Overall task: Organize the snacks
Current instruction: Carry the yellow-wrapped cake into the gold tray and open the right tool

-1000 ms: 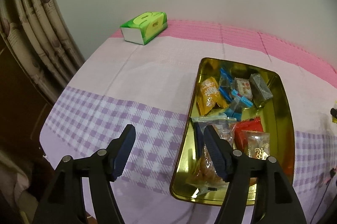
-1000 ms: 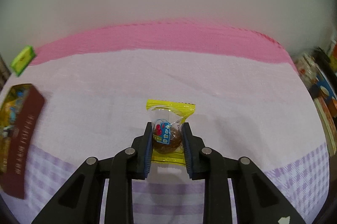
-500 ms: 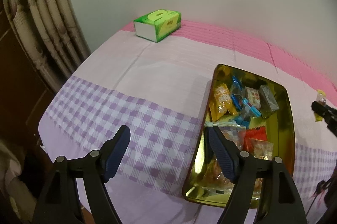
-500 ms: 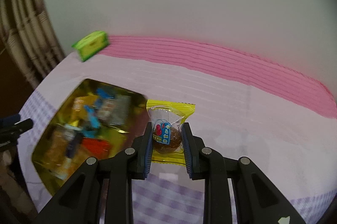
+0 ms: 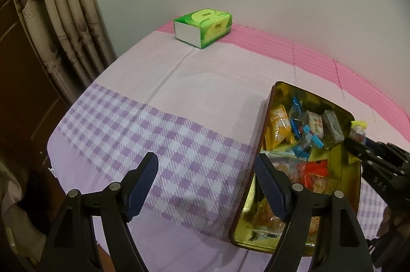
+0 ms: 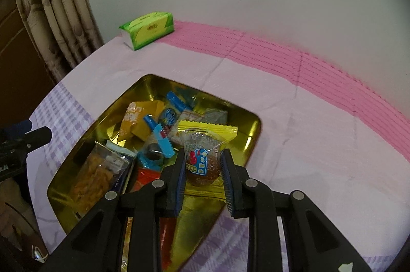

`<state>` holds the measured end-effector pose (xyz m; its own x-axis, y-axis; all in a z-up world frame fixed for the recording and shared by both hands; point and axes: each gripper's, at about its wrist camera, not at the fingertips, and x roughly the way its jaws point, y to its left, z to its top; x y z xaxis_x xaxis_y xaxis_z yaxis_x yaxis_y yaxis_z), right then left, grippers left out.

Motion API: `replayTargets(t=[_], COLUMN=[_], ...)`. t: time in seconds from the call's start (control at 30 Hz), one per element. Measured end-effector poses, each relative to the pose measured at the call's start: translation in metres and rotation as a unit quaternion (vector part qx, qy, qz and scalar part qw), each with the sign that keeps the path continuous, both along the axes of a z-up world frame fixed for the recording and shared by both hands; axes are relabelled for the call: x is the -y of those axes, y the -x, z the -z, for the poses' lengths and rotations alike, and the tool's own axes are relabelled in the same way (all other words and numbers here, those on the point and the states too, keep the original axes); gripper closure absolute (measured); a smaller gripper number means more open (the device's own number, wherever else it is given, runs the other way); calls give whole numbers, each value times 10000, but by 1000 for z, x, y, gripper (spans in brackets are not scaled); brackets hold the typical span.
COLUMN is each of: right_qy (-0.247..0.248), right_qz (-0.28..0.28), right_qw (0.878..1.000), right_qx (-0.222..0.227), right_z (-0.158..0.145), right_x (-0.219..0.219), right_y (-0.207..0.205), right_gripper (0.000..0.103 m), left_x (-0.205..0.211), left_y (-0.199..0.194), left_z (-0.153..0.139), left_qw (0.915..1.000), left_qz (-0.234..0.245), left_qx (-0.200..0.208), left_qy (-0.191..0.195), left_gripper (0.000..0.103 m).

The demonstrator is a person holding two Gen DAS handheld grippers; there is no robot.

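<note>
Right gripper point(image 6: 203, 170) closed on a yellow-edged snack packet point(image 6: 205, 156), clamped by its clear middle with a brown sweet inside and a blue label facing the camera. Packet held upright between the blue finger pads point(image 6: 179, 179), top seam fanned out above them, bottom seam showing below. Held above the near right part of the gold tin point(image 6: 252, 141), over its inner wall and floor; contact with the tin cannot be told. In the left wrist view, same packet point(image 5: 357, 129) seen at the tin's far right rim point(image 5: 352, 115), with the right gripper point(image 5: 358, 144) reaching in from the right edge.

Compared with half a second ago: packet formerly beside the tin's right edge over the cloth, now carried over the tin's interior; tin now filling the lower left of the right wrist view. A second ago: packet over bare cloth, tin only at the far left margin. Grip on the packet unchanged throughout.

Left gripper point(image 5: 206, 185) spread wide, holding nothing, hovering over the purple-checked cloth point(image 5: 153, 133) with its right finger overlapping the tin's left rim in view. Tin filled with mixed packets: an orange packet point(image 5: 278, 126), blue wrappers point(image 5: 299, 126), a red packet point(image 5: 316, 169). Green tissue box point(image 5: 203, 27) at the far edge of the table, well apart from the tin.
</note>
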<state>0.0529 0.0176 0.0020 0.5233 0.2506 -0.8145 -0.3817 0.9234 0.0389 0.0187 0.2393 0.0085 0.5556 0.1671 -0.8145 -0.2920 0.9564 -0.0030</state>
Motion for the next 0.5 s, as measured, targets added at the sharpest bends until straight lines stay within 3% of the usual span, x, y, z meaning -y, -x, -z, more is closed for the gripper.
replayTargets(t=[0.5], right_qy=[437], right_qz=[-39], right_qw=[9990], right_qx=[52], right_z=[18], right_x=[-18], right_y=[-10], right_gripper=[79], left_x=[4], left_y=[-2], left_z=[3], left_qw=[9999], left_qz=[127], left_qx=[-52], left_qy=[-12], left_gripper=[25])
